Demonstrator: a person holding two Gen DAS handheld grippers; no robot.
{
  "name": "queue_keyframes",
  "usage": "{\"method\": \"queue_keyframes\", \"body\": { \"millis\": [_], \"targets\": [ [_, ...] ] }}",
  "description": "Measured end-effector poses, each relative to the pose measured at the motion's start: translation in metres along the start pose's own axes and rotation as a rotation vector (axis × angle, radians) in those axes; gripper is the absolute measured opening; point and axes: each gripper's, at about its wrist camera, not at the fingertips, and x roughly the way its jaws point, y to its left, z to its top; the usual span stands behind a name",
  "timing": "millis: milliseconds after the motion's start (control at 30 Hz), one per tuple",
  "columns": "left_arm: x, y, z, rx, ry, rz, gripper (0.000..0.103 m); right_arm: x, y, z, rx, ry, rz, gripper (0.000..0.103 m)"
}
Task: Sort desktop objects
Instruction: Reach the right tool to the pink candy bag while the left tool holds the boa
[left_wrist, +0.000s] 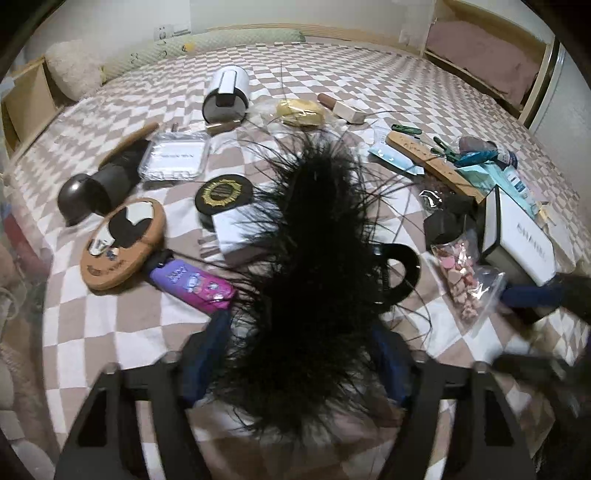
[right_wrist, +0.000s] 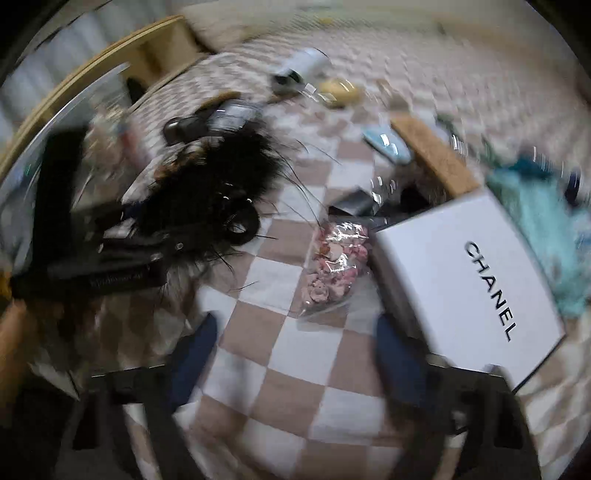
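Black feather piece (left_wrist: 314, 236) sits between the left gripper (left_wrist: 299, 354) fingers on the checked cover (left_wrist: 122, 332); pads hidden by feathers, can't tell if they pinch it. Right gripper (right_wrist: 295, 365) spread, nothing between its fingers, over bare cover beside the white box (right_wrist: 465, 280) and the bag of pink bits (right_wrist: 332, 266). Right view blurred.

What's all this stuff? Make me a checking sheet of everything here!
Surface: checkered blanket, covered with things.
Job's things: black feathery piece between the left gripper's jaws; white Chanel box; bag of pink bits.
Clutter: round cork board, clear tray, white canister.
Grippers: left around the feathers, grip unclear; right gripper open, empty, blurred.
Cables: nothing seen.
Surroundings: wooden bed frame, pillow.
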Motion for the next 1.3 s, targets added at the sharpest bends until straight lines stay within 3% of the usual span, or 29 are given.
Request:
{"method": "queue_keyframes", "body": {
  "millis": [67, 100, 133, 200, 400, 433, 467, 567, 667, 933, 1167, 1200, 1267, 1300],
  "targets": [
    [0.001, -0.001, -0.001, 0.004, 0.003, -0.012, 0.061, 0.0, -0.001, 0.004, 0.036, -0.041, -0.034, 0.06],
    [0.001, -0.003, -0.002, 0.013, 0.003, -0.014, 0.055, 0.0, -0.002, 0.005, 0.053, -0.044, -0.032, 0.059],
    [0.0, -0.004, -0.003, 0.023, 0.004, -0.019, 0.04, 0.0, -0.002, 0.006, 0.077, -0.048, -0.029, 0.059],
    [0.002, -0.004, -0.004, 0.037, 0.013, 0.017, 0.021, 0.001, -0.001, 0.006, 0.085, -0.052, -0.047, 0.059],
    [-0.004, 0.011, -0.007, -0.028, 0.011, -0.045, 0.02, 0.011, 0.015, 0.004, -0.025, -0.053, -0.129, 0.059],
    [-0.007, 0.012, -0.007, -0.03, 0.004, -0.048, 0.02, 0.012, 0.017, 0.004, -0.038, -0.056, -0.134, 0.056],
    [-0.011, 0.012, -0.007, -0.032, -0.001, -0.049, 0.02, 0.013, 0.019, 0.004, -0.05, -0.056, -0.129, 0.046],
    [-0.023, 0.015, -0.009, -0.046, -0.009, -0.06, 0.018, 0.011, 0.021, 0.003, -0.059, -0.044, -0.08, 0.037],
    [-0.036, 0.016, -0.015, -0.058, 0.011, -0.06, 0.018, 0.012, 0.022, 0.002, -0.064, -0.038, -0.069, 0.036],
    [-0.058, 0.009, -0.039, -0.081, 0.107, -0.071, 0.013, 0.021, 0.011, 0.007, 0.003, -0.025, -0.021, 0.036],
    [-0.064, 0.0, -0.063, -0.093, 0.1, -0.049, 0.014, 0.027, -0.005, 0.015, 0.194, -0.045, 0.075, 0.031],
    [-0.063, 0.002, -0.064, -0.103, 0.097, -0.053, 0.016, 0.028, -0.007, 0.015, 0.217, -0.047, 0.083, 0.024],
    [-0.061, 0.007, -0.064, -0.123, 0.095, -0.05, 0.033, 0.03, -0.012, 0.016, 0.258, -0.049, 0.096, 0.017],
    [-0.061, 0.009, -0.063, -0.129, 0.087, -0.046, 0.049, 0.031, -0.014, 0.016, 0.27, -0.049, 0.107, 0.014]
  ]
}}
